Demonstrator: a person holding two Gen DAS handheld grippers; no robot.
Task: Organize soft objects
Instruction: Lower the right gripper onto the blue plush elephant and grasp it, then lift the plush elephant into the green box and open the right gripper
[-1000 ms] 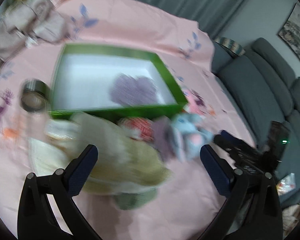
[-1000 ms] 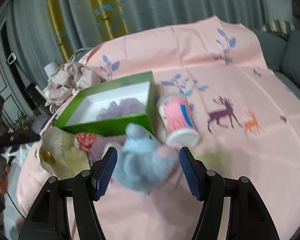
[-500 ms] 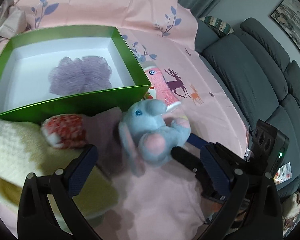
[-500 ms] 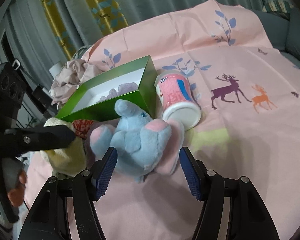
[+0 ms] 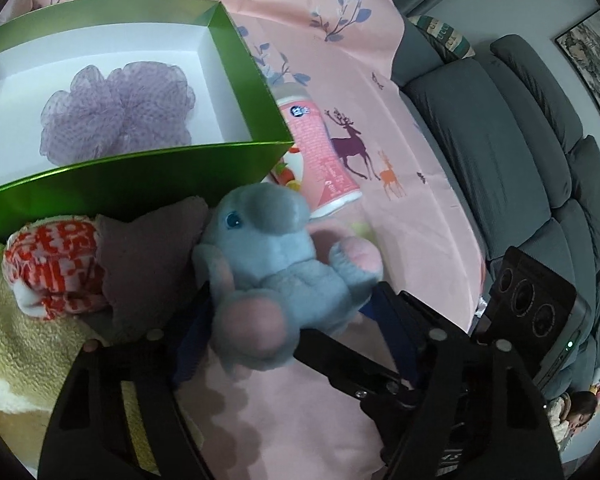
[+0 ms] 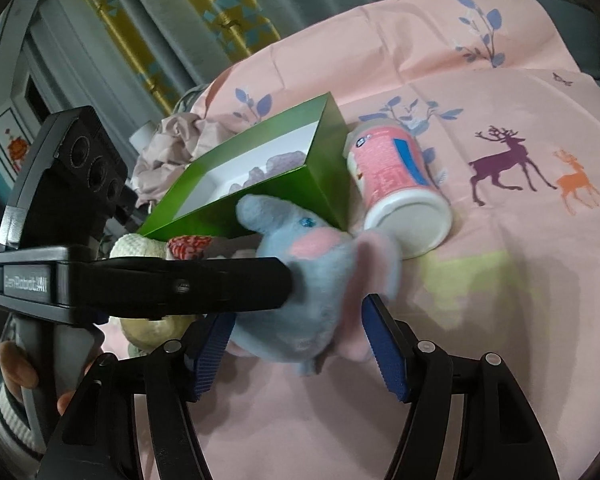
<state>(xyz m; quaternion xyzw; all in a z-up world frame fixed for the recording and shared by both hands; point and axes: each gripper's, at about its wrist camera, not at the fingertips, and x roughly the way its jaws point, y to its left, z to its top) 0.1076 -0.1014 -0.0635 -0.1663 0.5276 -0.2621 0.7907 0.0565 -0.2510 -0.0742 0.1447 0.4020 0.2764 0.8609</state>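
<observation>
While both grippers converge on it, the blue-and-pink plush elephant (image 5: 272, 276) (image 6: 320, 276) is clasped between the blue pads of the left gripper (image 5: 284, 320) just in front of the green open cardboard box (image 5: 148, 172). The right gripper (image 6: 300, 344) is spread wide around the elephant, unclenched. Inside the box a purple mesh sponge (image 5: 116, 108) is seen; beside the box lies a pink canister (image 6: 400, 188).

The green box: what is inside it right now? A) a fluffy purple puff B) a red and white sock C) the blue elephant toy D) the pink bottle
A: only the purple puff lies on the white floor of the green box; the blue elephant and pink bottle are outside on the cloth.
</observation>
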